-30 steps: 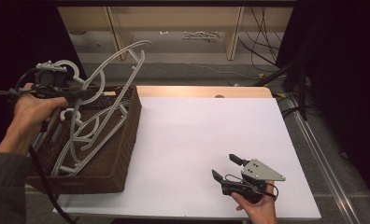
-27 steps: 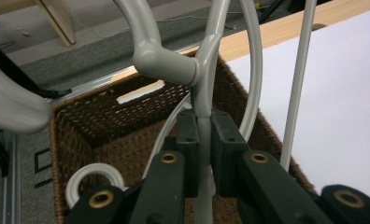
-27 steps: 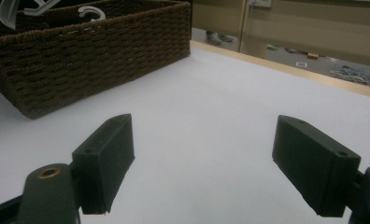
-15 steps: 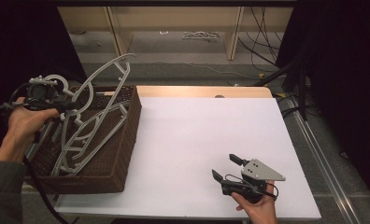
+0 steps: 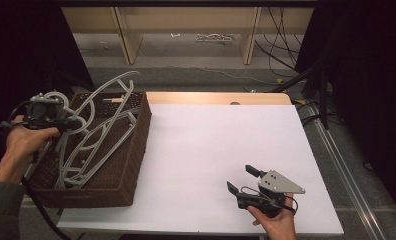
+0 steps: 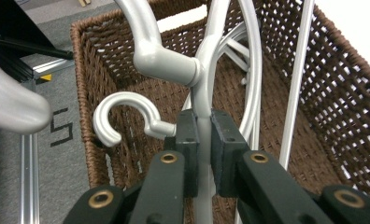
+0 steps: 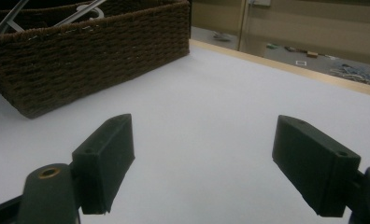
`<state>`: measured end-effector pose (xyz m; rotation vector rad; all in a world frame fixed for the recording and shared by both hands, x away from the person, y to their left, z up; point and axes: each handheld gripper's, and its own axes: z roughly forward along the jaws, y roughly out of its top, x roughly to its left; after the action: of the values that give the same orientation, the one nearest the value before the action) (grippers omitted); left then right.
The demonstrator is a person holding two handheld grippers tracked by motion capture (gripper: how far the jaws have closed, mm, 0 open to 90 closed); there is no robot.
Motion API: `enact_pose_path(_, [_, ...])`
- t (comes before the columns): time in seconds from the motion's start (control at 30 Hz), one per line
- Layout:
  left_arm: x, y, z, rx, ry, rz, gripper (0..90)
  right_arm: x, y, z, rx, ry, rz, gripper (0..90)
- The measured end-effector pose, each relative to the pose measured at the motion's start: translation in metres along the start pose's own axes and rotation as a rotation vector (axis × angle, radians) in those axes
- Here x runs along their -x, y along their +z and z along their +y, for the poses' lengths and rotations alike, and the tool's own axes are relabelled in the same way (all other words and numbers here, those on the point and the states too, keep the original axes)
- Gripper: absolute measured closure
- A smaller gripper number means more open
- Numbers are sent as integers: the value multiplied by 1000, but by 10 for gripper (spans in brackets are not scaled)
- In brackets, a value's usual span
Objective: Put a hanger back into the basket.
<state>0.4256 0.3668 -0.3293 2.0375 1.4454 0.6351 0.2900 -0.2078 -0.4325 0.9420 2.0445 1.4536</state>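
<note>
Hangers [image 5: 93,135], silver plastic, several tangled, sit partly inside our wicker basket [image 5: 131,165] at 9 o'clock on the table [image 5: 211,145]. Our left gripper [image 6: 204,133] is clenched on the neck of one hanger [image 6: 202,79], pads [image 6: 188,135] pressing either side of the stem just below its hook [image 6: 120,119]. From the jaws, the hook curls toward 9 o'clock; the body runs up toward 12 o'clock and down into the basket. In the high view we see the left gripper [image 5: 66,124] at the basket's 9 o'clock rim, with hanger loops rising above the 12 o'clock rim.

Our right gripper [image 7: 216,163] is released, jaws wide apart, nothing between them, resting low over bare table at 5 o'clock [image 5: 243,180], well apart from the basket.

Risks, as we judge them: the held hanger's arms are interlaced with its neighbours, so any pull may drag the others along or tip the basket. The smooth round stem could twist in the pads. Hooks may snag the wicker weave or the rim.
</note>
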Motion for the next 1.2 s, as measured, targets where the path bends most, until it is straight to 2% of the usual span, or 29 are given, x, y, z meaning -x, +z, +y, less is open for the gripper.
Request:
enact_pose_path(0.27, [-1,7,-6,-27,22,24,828,0,0,0,2,2,0,219])
enact_pose_path(0.37, [-2,12,-10,-52,32,42,828,0,0,0,5,1,2,218])
enact_pose_path(0.47, [-4,17,-15,-61,26,36,828,0,0,0,4,1,2,218])
enact_pose_path(0.57, [-2,22,-18,-85,38,28,828,1,0,0,4,2,-1,218])
enact_pose_path(0.73, [3,36,-23,-141,60,42,827,0,0,0,1,-3,1,219])
enact_pose_path(0.87, [1,41,-23,-163,53,53,827,0,0,0,2,1,2,218])
enact_pose_path(0.97, [2,45,-23,-167,28,78,827,0,0,0,0,0,0,219])
enact_pose_path(1.2, [5,55,-25,-178,49,70,825,0,0,0,1,-5,2,219])
